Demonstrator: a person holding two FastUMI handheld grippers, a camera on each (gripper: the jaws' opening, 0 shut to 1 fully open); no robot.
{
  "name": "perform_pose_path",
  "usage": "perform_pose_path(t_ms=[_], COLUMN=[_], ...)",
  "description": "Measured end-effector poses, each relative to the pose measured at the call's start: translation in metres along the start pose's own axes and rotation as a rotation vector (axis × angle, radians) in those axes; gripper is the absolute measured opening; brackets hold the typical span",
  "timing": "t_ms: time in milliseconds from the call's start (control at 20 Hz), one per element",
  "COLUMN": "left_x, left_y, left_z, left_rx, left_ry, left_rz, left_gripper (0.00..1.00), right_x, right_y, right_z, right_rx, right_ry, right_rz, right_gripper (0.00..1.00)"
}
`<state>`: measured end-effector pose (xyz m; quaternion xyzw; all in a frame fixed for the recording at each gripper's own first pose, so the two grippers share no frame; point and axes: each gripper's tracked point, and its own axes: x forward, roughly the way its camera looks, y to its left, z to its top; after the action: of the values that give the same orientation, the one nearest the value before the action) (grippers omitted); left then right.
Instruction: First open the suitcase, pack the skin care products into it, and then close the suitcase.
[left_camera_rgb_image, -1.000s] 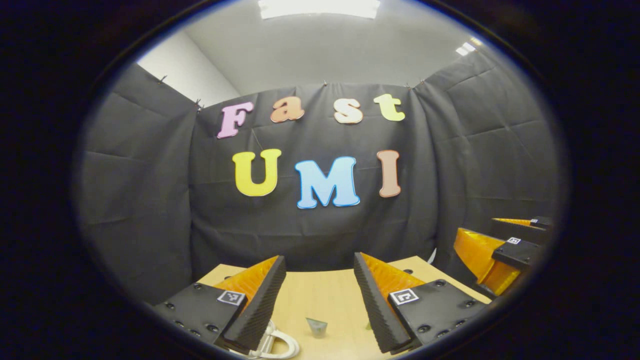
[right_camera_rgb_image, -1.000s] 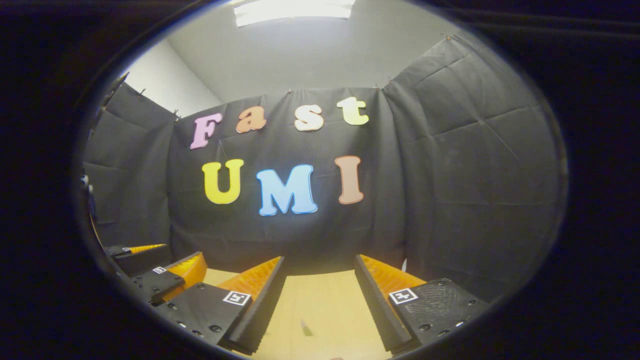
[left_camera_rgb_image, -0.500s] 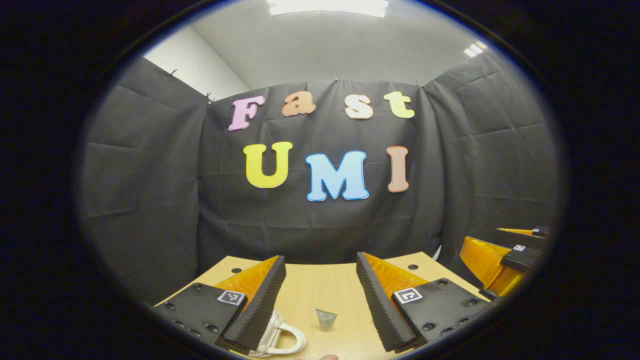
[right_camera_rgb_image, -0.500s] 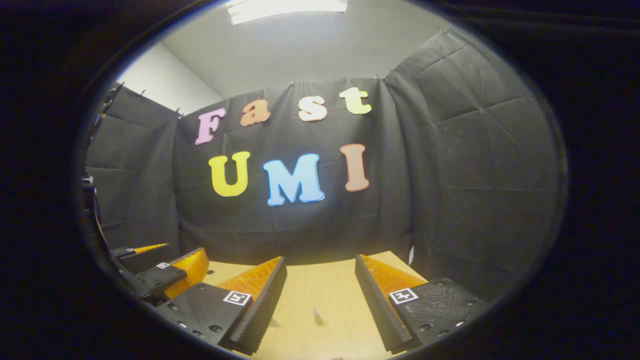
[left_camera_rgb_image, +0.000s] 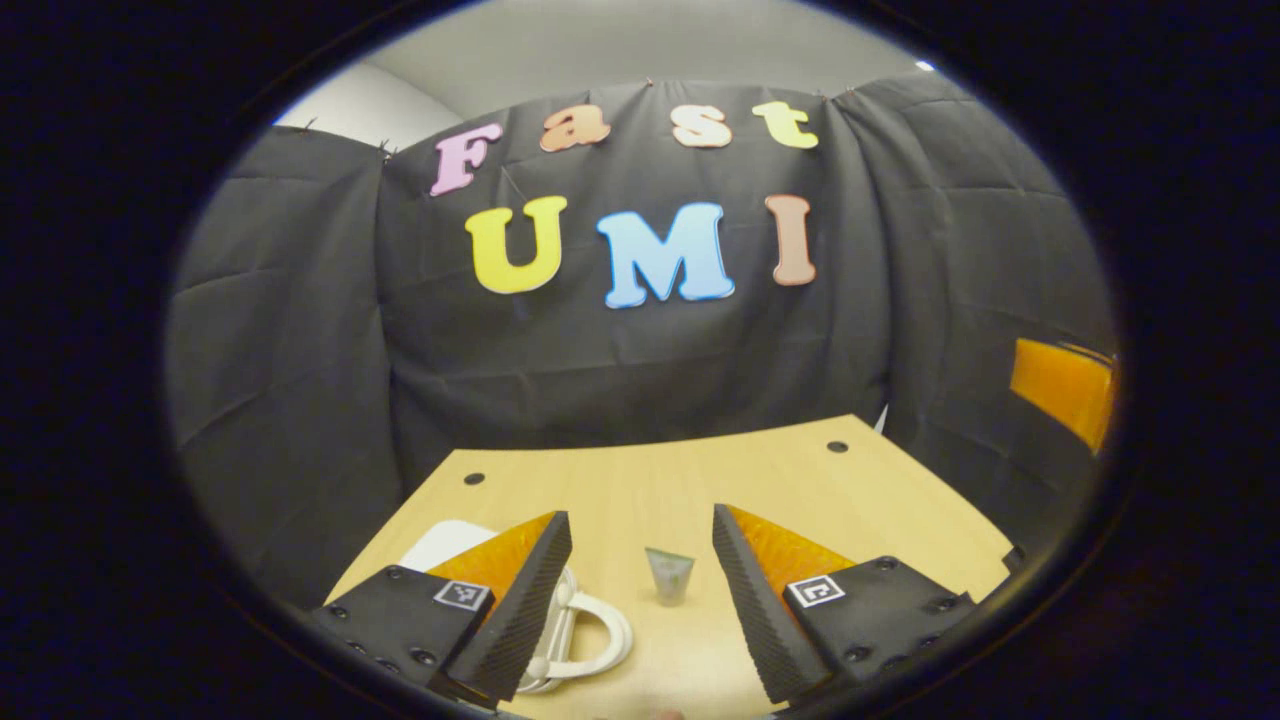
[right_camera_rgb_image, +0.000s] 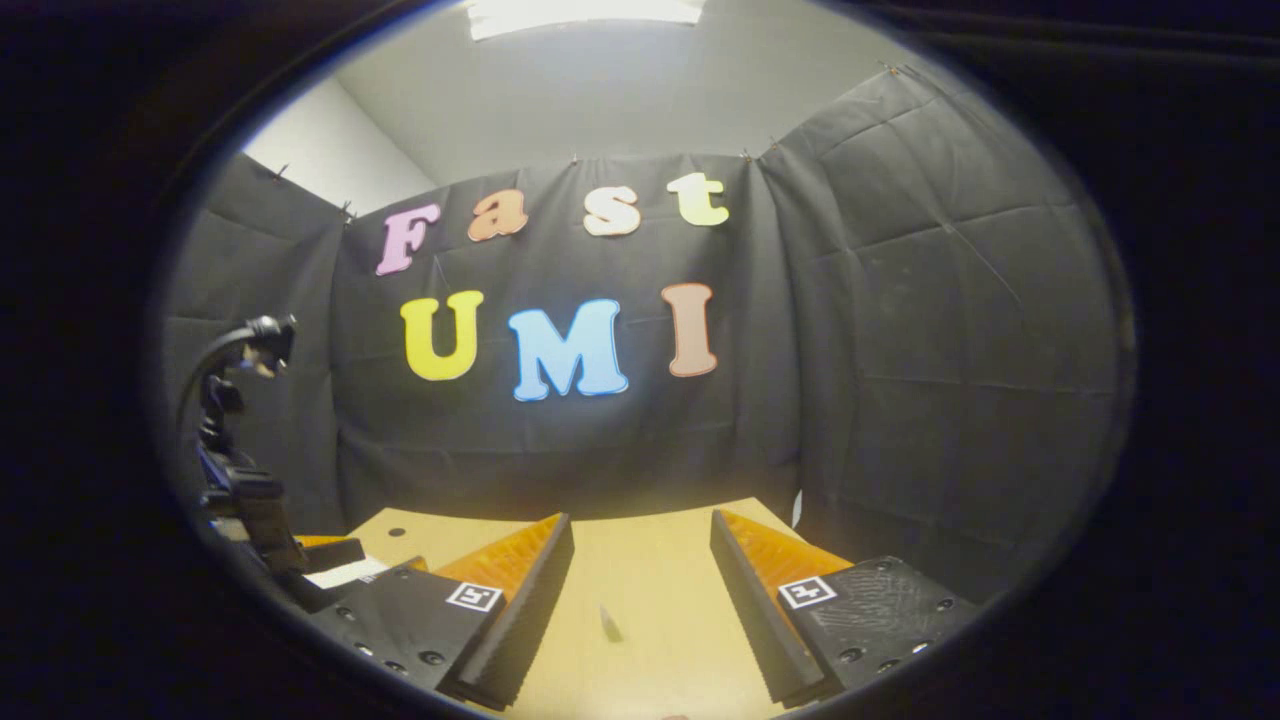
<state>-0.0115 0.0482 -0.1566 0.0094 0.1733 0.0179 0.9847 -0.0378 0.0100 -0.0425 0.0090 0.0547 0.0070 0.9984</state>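
A small grey-green skin care tube (left_camera_rgb_image: 668, 575) stands on the wooden table (left_camera_rgb_image: 650, 480), just beyond the gap of my left gripper (left_camera_rgb_image: 640, 520), which is open and holds nothing. At its left finger lies the white suitcase (left_camera_rgb_image: 445, 545), with its white handle (left_camera_rgb_image: 595, 640) looped toward the tube. In the right gripper view the tube (right_camera_rgb_image: 608, 622) is a thin sliver on the table (right_camera_rgb_image: 640, 570), ahead of my open, empty right gripper (right_camera_rgb_image: 640, 520). The left gripper (right_camera_rgb_image: 255, 505) sits low at the left edge there.
Black cloth walls close in the table's far and side edges. Two dark holes (left_camera_rgb_image: 474, 478) (left_camera_rgb_image: 837, 446) mark the tabletop near the back. An orange part of the right gripper (left_camera_rgb_image: 1062, 385) juts in at the right. A black cable (right_camera_rgb_image: 235, 350) arcs above the left gripper.
The left gripper view has tipped down, so more of the table, the tube and the suitcase handle show. The right gripper view has barely shifted. Both grippers stay open.
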Motion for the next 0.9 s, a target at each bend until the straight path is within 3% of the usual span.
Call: perform_pose_path(t_ms=[250,450,900], left_x=[0.035,0.066,0.099], left_y=[0.029,0.028,0.024], left_z=[-0.092,-0.172,-0.239], left_rx=[-0.020,-0.042,-0.132], left_ry=[0.221,0.437,0.641], left_rz=[0.060,0.056,0.044], left_gripper=[0.92,0.93,0.93], right_x=[-0.005,-0.006,-0.006], right_y=[0.007,0.013,0.011], right_z=[-0.016,-0.023,-0.024], right_rx=[-0.036,-0.063,-0.135], right_ry=[0.064,0.115,0.134], right_rz=[0.012,0.025,-0.012], right_gripper=[0.84,0.84,0.84])
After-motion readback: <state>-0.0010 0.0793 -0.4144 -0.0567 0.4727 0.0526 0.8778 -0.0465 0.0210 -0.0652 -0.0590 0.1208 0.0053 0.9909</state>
